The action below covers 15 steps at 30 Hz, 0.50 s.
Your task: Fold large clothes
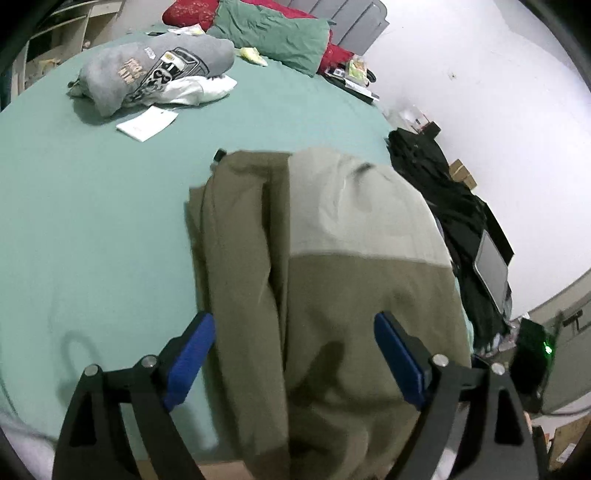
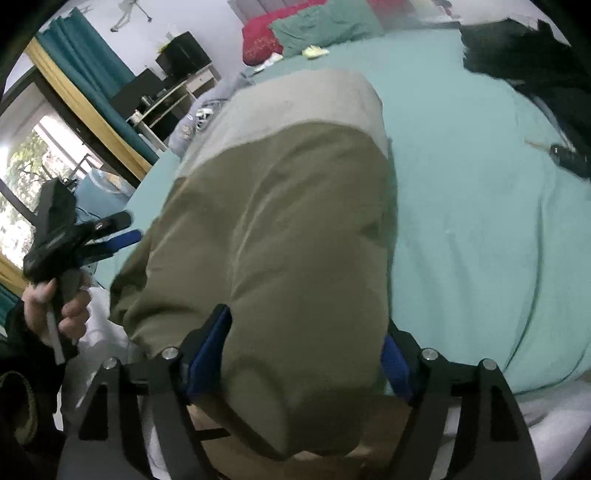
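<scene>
An olive and light-grey garment (image 1: 332, 280) lies partly folded on the green bed (image 1: 92, 221), its near end hanging over the front edge. My left gripper (image 1: 295, 354) is open above the garment's near part, blue pads on either side, not gripping it. In the right wrist view the garment (image 2: 288, 221) fills the middle. My right gripper (image 2: 306, 354) is open wide around the garment's near end; the cloth bulges between the pads. The left gripper also shows in the right wrist view (image 2: 125, 232), held by a hand at the left.
A grey printed sweatshirt (image 1: 155, 74) on white cloth and a white paper (image 1: 147, 123) lie at the far left of the bed. Green and red pillows (image 1: 273, 33) sit at the head. A black garment (image 1: 443, 206) and a tablet (image 1: 493, 269) are at the right edge.
</scene>
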Available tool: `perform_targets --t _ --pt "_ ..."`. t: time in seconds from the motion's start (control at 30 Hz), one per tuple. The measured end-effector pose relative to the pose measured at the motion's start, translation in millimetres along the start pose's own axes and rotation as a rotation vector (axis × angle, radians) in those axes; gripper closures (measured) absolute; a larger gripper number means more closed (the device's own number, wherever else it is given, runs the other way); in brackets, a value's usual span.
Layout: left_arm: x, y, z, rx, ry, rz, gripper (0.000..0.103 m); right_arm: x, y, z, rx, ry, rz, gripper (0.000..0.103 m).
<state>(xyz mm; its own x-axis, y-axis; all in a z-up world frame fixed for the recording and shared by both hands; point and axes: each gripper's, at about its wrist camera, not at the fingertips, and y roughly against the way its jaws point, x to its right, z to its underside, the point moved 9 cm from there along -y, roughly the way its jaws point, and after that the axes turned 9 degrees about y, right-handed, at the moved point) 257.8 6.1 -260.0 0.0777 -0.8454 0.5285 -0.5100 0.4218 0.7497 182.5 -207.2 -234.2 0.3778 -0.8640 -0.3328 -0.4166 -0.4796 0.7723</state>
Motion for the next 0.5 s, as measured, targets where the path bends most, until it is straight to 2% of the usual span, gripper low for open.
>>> perform_targets --t 0.03,0.13,0.17,0.27,0.37,0.43,0.5 --pt "2.3 -3.1 -3.0 0.006 0.004 0.003 0.015 0.4 2.2 -1.4 0.017 0.004 0.005 0.023" --pt "13.6 -6.0 -10.8 0.013 0.035 0.096 0.013 2.3 19.5 -29.5 0.094 -0.003 0.004 0.02" --pt "16.7 -12.8 -13.3 0.001 0.032 0.096 0.012 6.4 20.9 -38.2 0.114 -0.011 -0.001 0.019" --pt "11.3 -33.9 -16.0 -0.019 0.019 0.011 0.012 21.2 13.2 -66.9 0.138 -0.013 -0.002 0.019" --pt "-7.3 -51.1 -11.9 -0.049 0.006 -0.087 0.012 36.5 -5.9 -87.5 0.117 -0.02 -0.007 0.019" --pt "-17.3 -53.0 -7.2 -0.054 -0.009 -0.114 0.011 43.7 -30.1 -92.2 0.08 -0.01 0.014 0.019" --pt "-27.5 -56.1 -3.9 -0.058 -0.028 -0.134 0.011 42.2 -50.3 -91.7 0.069 0.008 -0.018 0.018"
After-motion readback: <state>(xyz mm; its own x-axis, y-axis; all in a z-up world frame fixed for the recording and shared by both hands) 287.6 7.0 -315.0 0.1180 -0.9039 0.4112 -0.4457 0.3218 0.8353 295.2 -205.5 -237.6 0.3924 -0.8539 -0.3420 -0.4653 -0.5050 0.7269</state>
